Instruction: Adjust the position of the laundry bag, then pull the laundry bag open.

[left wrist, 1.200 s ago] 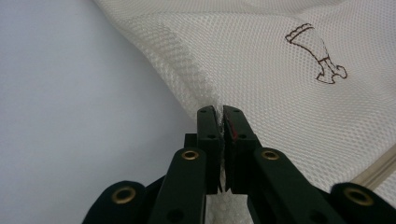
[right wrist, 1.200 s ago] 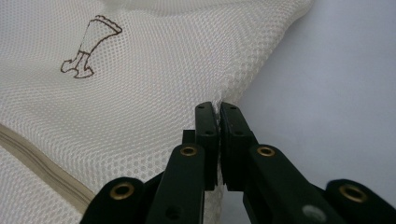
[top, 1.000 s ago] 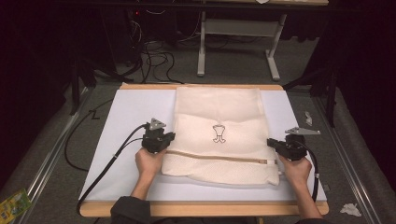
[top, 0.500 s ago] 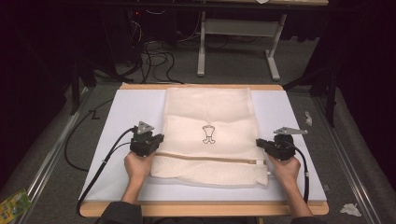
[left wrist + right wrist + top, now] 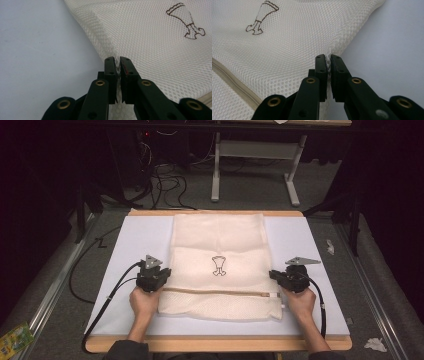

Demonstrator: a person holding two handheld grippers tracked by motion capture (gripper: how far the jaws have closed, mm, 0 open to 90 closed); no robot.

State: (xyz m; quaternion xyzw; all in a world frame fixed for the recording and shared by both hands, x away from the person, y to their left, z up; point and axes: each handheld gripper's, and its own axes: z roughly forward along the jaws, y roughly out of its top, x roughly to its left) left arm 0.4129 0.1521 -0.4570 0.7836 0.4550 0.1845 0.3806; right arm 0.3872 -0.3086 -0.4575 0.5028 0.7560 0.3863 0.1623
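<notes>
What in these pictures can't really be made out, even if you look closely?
- High view: what the small dark drawing on the mesh bag depicts; too small.
- High view: the tips of the left tongs and right tongs; their bodies cover them.
- Both gripper views: the mesh pinched between the jaws; the pads hide it.
- High view: the room behind the table; too dark.

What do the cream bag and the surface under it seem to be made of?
The mesh bag looks like a fine, matte, cream synthetic netting: its small, regular holes show in both gripper views. A zip band crosses it, probably woven tape. The table cover looks like smooth, pale sheet, paper or plastic.
</notes>
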